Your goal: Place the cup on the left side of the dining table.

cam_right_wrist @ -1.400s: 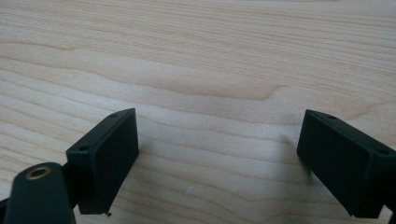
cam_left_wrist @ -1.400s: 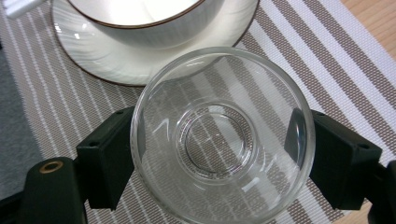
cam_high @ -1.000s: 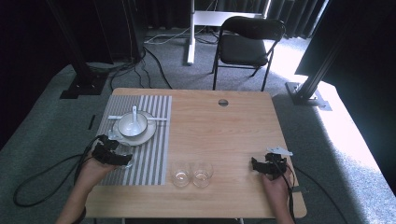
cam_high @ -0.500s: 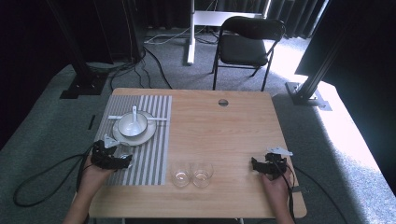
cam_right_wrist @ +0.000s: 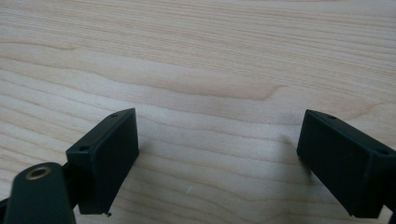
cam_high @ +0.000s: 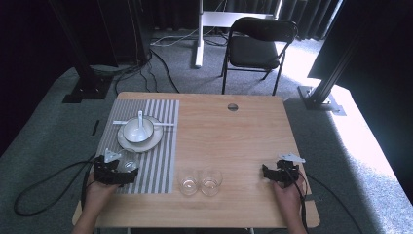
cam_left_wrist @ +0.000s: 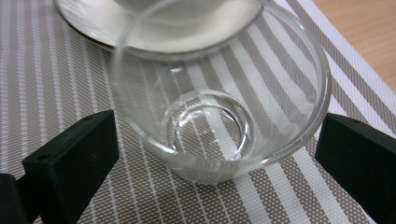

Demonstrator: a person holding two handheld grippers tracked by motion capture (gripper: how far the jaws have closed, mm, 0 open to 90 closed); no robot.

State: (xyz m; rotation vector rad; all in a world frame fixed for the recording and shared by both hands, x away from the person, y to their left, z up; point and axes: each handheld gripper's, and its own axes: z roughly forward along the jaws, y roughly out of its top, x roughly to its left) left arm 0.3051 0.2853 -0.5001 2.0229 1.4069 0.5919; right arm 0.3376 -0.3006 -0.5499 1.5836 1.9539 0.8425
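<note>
Left gripper view puts my left gripper (cam_left_wrist: 215, 154) astride an empty glass (cam_left_wrist: 219, 93) on the striped placemat (cam_left_wrist: 46, 84); its jaws have just been opening, clear of the walls. At twelve o'clock sits the plate (cam_high: 146, 142), carrying a bowl (cam_high: 138, 130) with a spoon (cam_high: 140, 118). My right gripper (cam_right_wrist: 217, 158) gapes over bare table (cam_right_wrist: 196, 56).

We counted three clear drinking glasses: one on the striped placemat (cam_high: 146, 146), the near-left glass (cam_high: 127, 161), and a pair side by side on the bare wood, the left glass (cam_high: 188, 184) and the right glass (cam_high: 211, 181). There was one grey-and-white striped placemat, one white round plate (cam_high: 156, 140), one white bowl (cam_high: 137, 130) on it, and one white spoon (cam_high: 141, 118) in the bowl. We counted one light wooden desk (cam_high: 234, 141), one black folding chair (cam_high: 258, 41) behind it, and two black grippers, the left gripper (cam_high: 127, 171) and the right gripper (cam_high: 265, 173).
</note>
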